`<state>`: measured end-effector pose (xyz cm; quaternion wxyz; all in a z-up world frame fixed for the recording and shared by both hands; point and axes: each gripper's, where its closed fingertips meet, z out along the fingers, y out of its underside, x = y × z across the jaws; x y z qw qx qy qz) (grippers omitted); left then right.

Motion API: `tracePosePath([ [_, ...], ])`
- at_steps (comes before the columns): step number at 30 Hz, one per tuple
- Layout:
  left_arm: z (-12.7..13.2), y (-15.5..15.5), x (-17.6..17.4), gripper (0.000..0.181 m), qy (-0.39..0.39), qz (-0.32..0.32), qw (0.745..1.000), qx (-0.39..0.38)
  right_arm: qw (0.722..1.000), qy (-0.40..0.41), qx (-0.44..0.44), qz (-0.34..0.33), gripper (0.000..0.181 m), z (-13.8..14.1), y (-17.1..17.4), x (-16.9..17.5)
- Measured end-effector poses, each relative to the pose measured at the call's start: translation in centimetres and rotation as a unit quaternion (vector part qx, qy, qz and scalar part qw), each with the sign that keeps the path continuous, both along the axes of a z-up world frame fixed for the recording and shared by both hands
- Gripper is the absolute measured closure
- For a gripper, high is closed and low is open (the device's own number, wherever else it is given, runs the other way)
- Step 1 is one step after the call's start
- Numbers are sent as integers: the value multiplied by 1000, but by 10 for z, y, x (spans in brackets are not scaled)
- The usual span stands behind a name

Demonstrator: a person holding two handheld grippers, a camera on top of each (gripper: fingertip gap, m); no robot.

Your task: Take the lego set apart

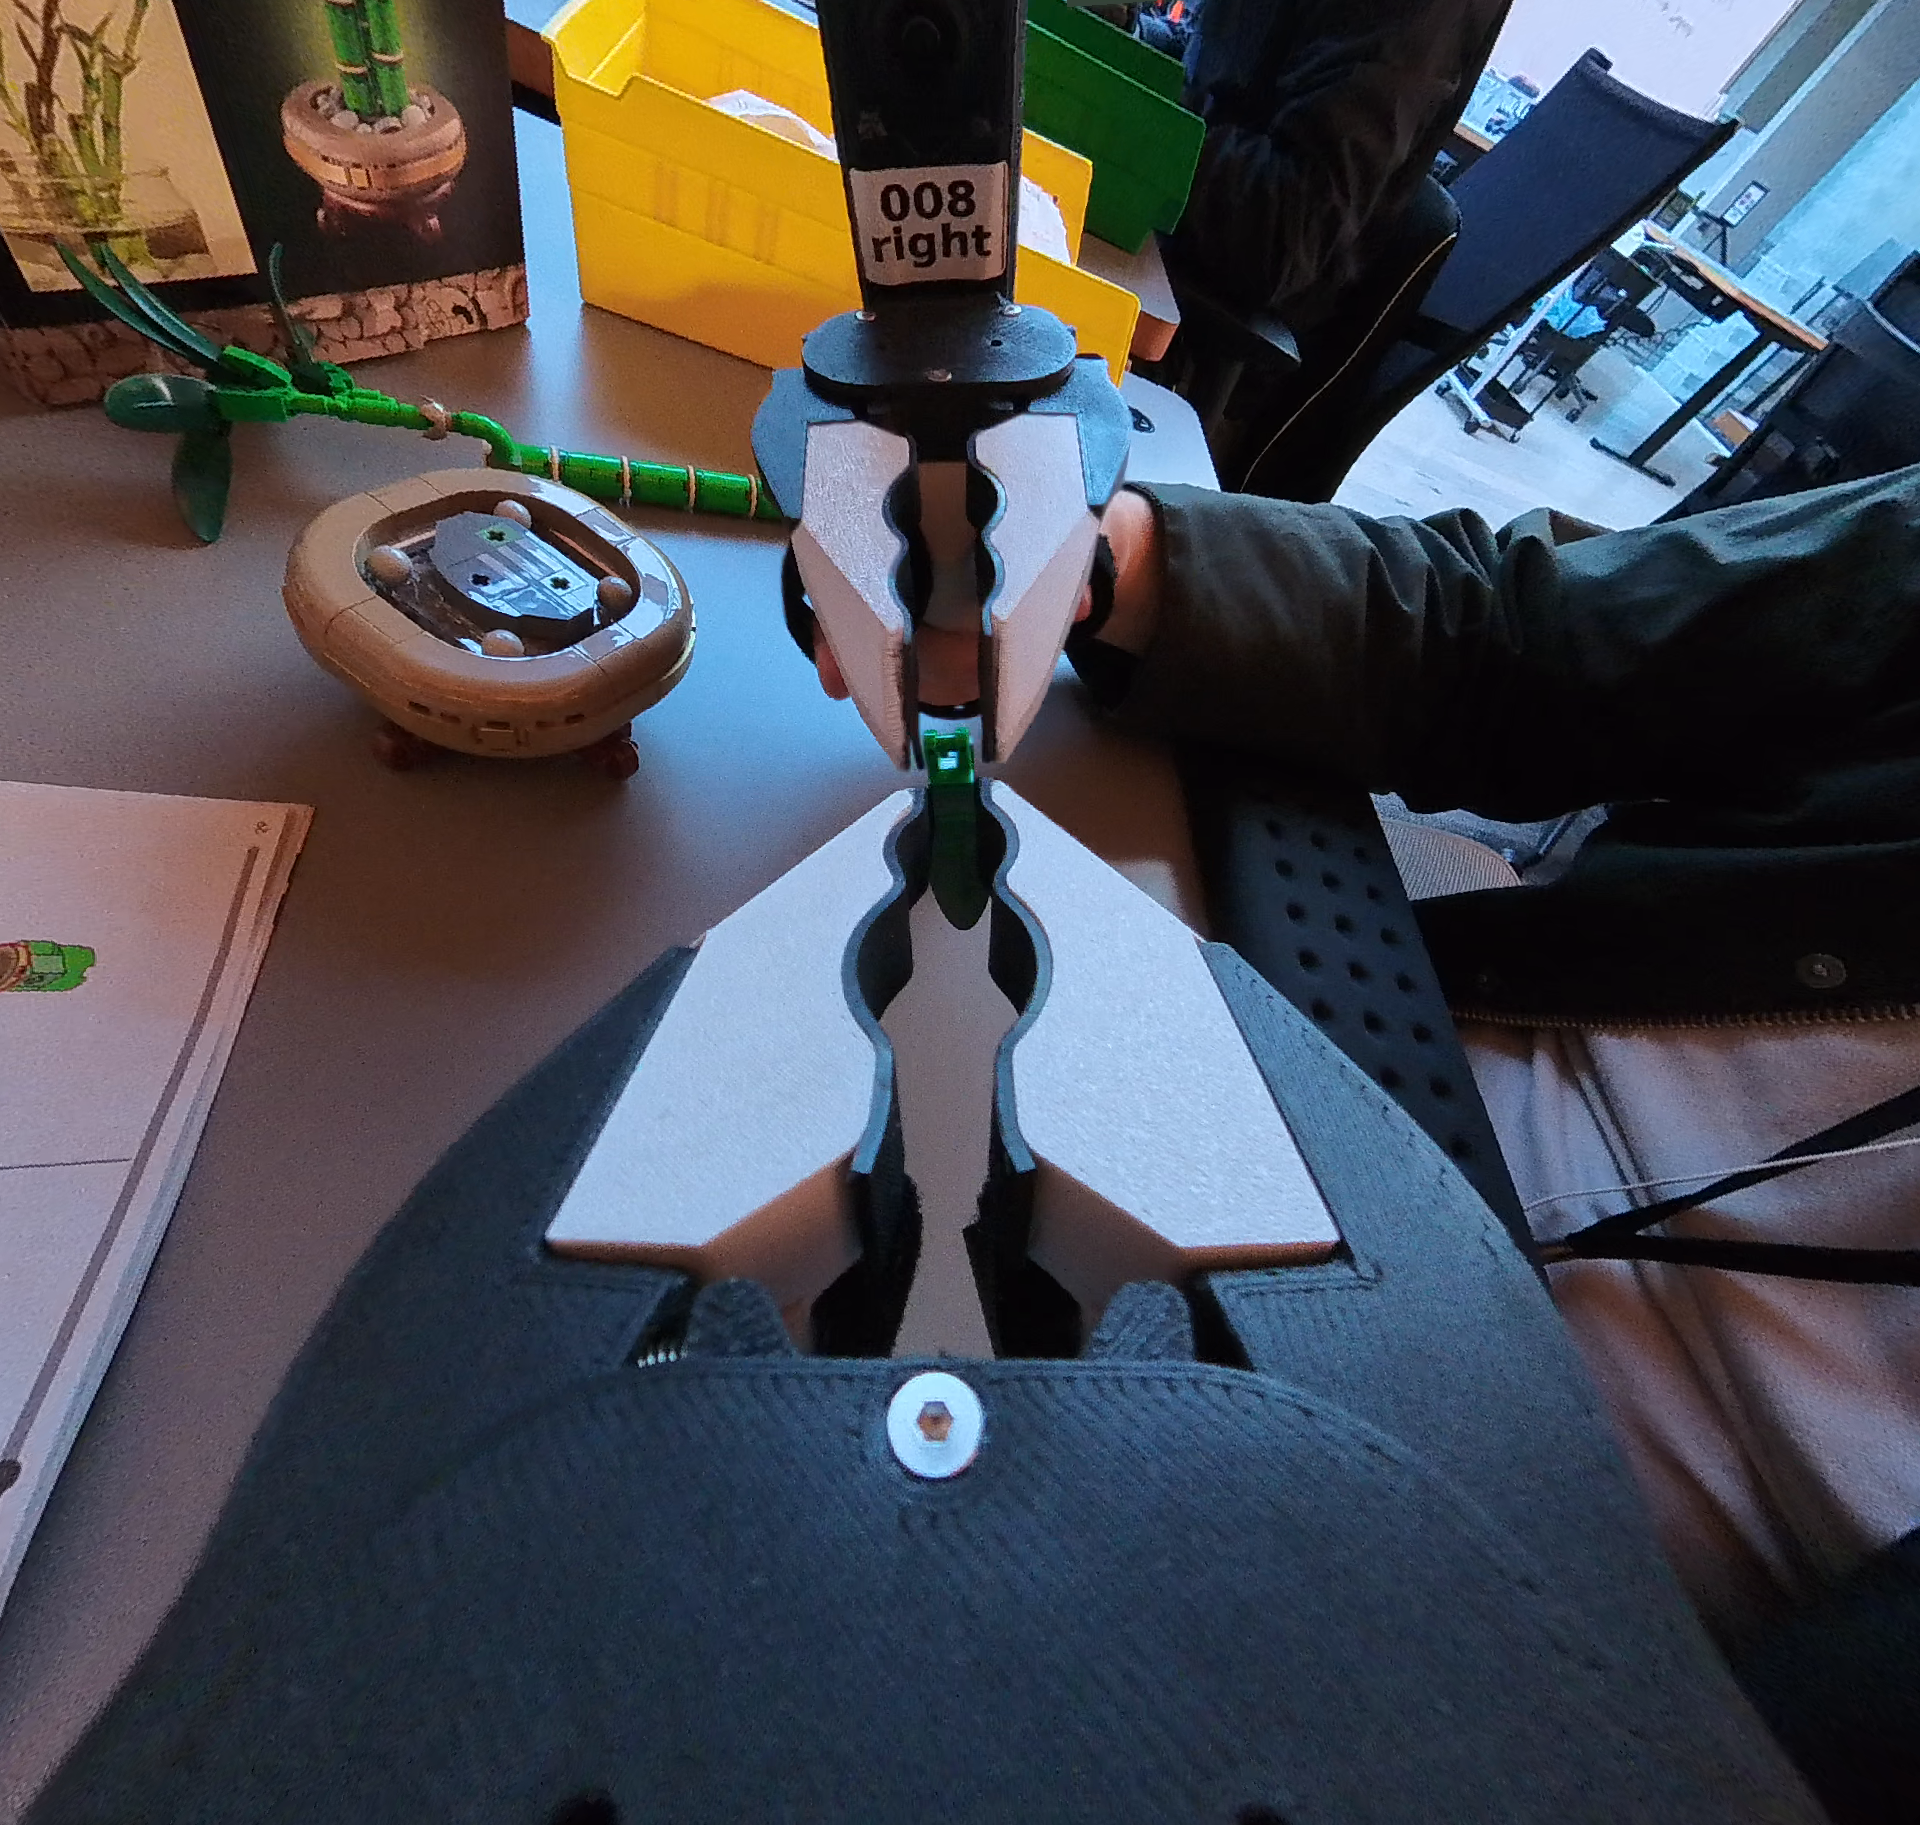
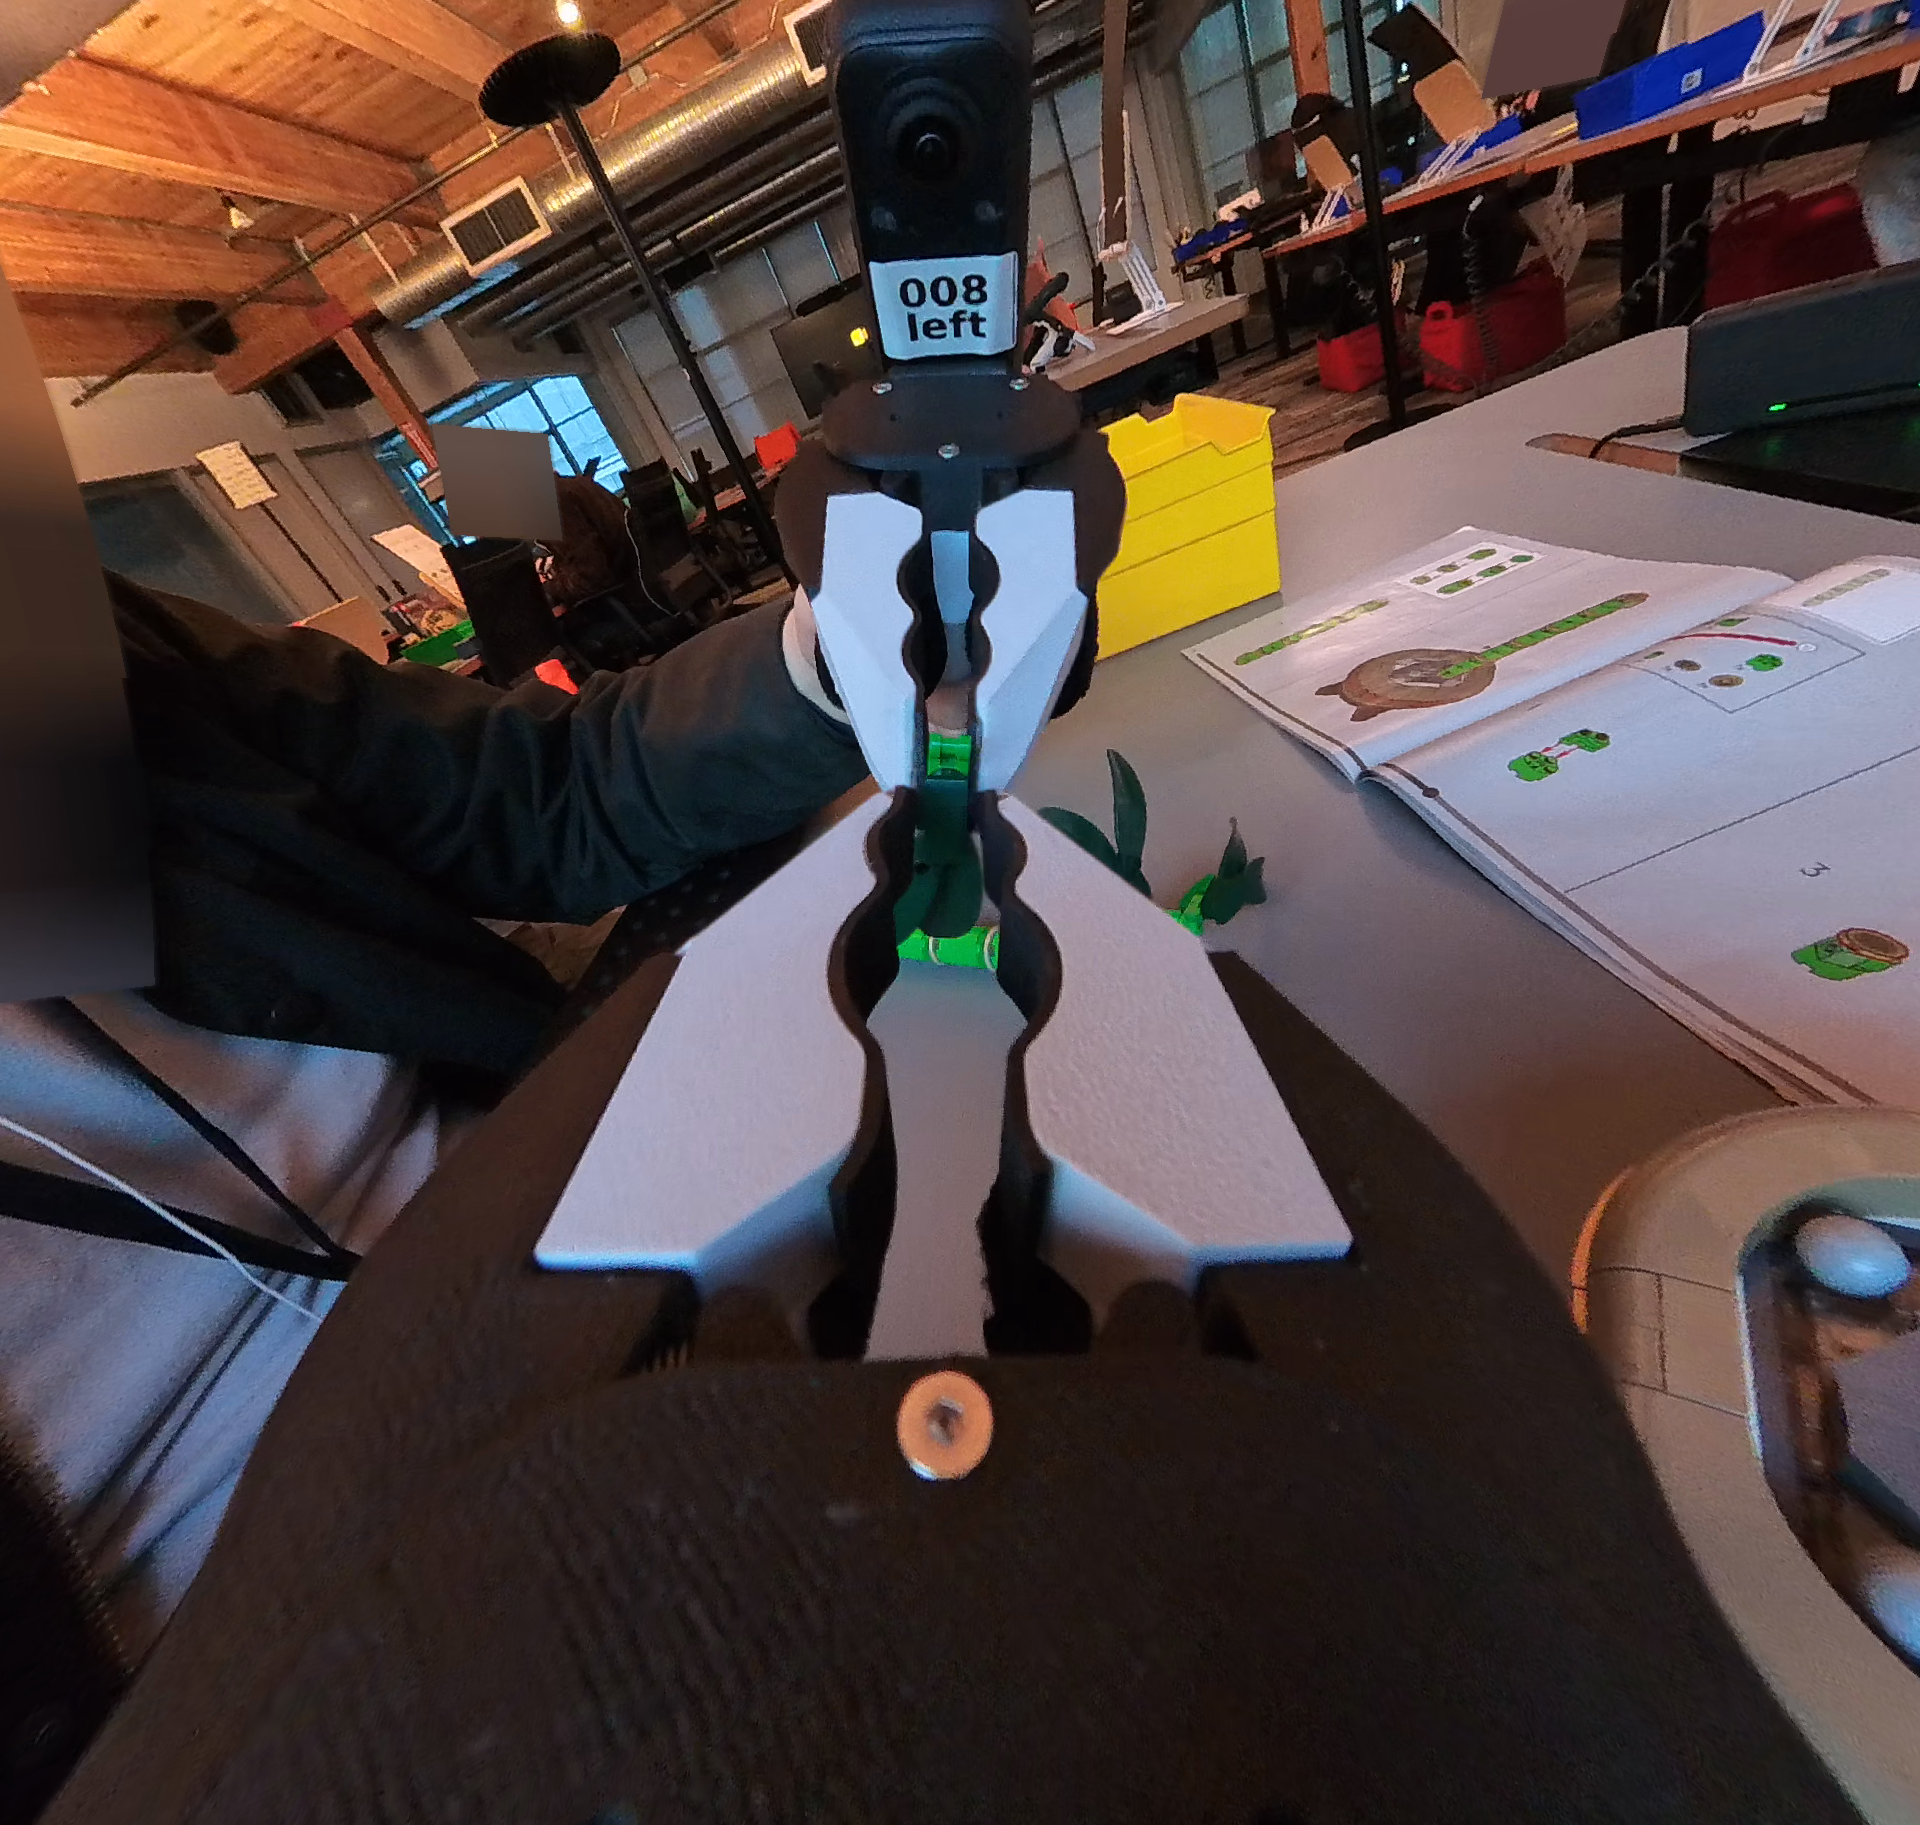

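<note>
My left gripper [image 1: 951, 807] and right gripper [image 1: 951, 752] meet tip to tip above the table's front edge. Both are shut on one small green leaf assembly. In the left wrist view its dark green leaf [image 1: 956, 866] sits in the left fingertips and its bright green brick [image 1: 948, 755] in the right fingertips. In the right wrist view the right gripper [image 2: 940, 807] faces the left gripper [image 2: 945, 765] with the green piece [image 2: 943, 752] between them. The tan pot base [image 1: 488, 612] stands on the table. The green bamboo stalk [image 1: 623, 471] lies behind it.
The set's box [image 1: 260, 113] stands at the back left, with a yellow bin [image 1: 727, 186] and a green bin [image 1: 1112, 123] beside it. An open instruction booklet [image 2: 1558, 736] lies on the table. A person's dark sleeve [image 1: 1455, 632] and a chair are close by. My left and right fingertips are right by each other.
</note>
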<state>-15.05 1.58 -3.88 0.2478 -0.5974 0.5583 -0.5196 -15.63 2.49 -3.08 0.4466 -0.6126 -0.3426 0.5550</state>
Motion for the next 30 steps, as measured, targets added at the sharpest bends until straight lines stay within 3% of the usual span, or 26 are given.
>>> tracePosePath([
  [12,-1,-2,-1,175,3,-10,999,-31,998,6,-57,26,176,-2,-2,-1],
  [30,5,0,2,174,-27,-5,999,-29,999,-18,-41,9,176,0,-2,-1],
])
